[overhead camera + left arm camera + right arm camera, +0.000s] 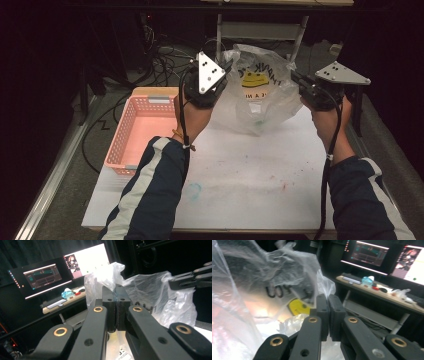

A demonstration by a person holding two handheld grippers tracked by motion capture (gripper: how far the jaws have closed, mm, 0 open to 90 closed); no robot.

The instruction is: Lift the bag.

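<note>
A clear plastic bag (260,100) with a yellow smiley face and black lettering hangs stretched between my two grippers over the far side of the white table (240,170). My left gripper (229,66) is shut on the bag's left top edge; in the left gripper view its jaws (115,293) pinch the thin film (160,295). At the bag's right top edge my right gripper (296,78) is shut on the plastic, and its jaws (328,302) press together on film (262,277). The bag's bottom is close to the tabletop; I cannot tell whether it touches.
A pink plastic basket (145,125) stands at the table's left edge. Cables lie on the floor beyond it. Behind the table stands a desk (374,291) with lit monitors (45,277). The table shows faint red and blue stains near the front.
</note>
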